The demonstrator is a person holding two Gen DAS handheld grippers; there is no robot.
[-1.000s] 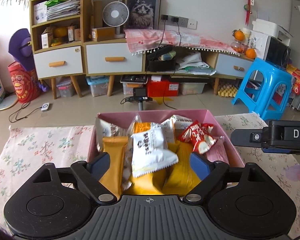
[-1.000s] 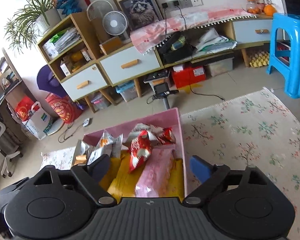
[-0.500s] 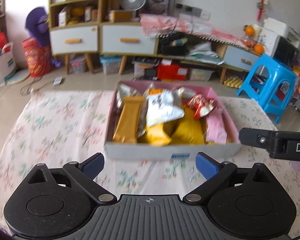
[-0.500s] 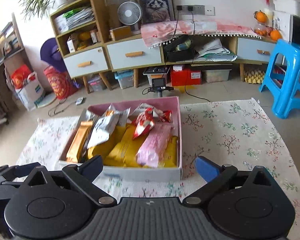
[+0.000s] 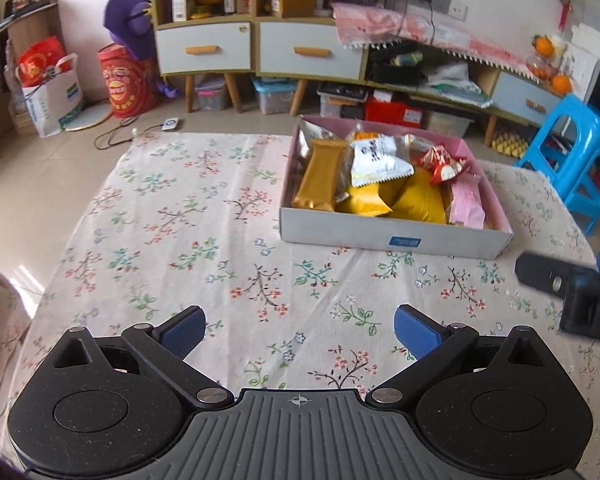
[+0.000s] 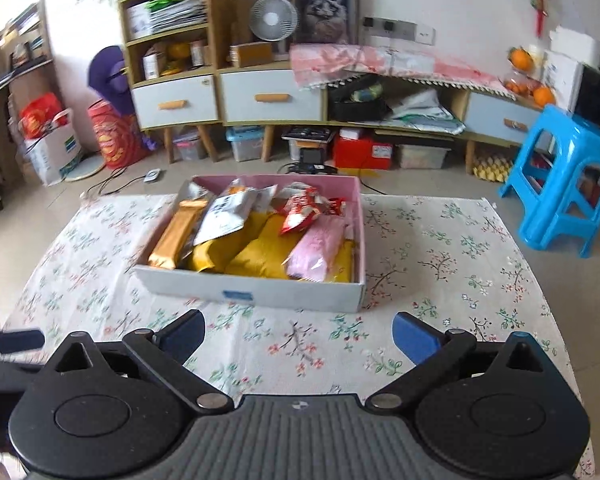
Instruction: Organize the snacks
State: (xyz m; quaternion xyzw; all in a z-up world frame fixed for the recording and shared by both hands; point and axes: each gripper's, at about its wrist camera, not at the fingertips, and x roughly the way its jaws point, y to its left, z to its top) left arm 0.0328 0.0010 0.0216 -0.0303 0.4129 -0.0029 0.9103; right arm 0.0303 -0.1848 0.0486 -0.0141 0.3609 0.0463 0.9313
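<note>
1. A box [image 5: 392, 240] sits on the desk [image 5: 172, 216], which has a flowery cloth over it.
2. The box is pink inside and grey-white outside, with a small blue label on its near wall.
3. It is full of snacks. A long gold packet [image 5: 320, 174] lies along its left side.
4. A white packet [image 5: 376, 158] with dark writing lies on top, near the middle.
5. Fat yellow bags [image 5: 420, 200] lie under the others.
6. A crinkly red packet [image 5: 440, 162] sits toward the right, and a pink packet [image 5: 466, 202] lies along the right wall.
7. The left tool [image 5: 298, 330] is spread wide over bare cloth. Its blue tips have just been opening, and nothing is between them.
8. The right tool [image 6: 298, 336] is spread wide too. It has just been opening, and it holds nothing.
9. Both tools are near the box but not touching it.
</note>
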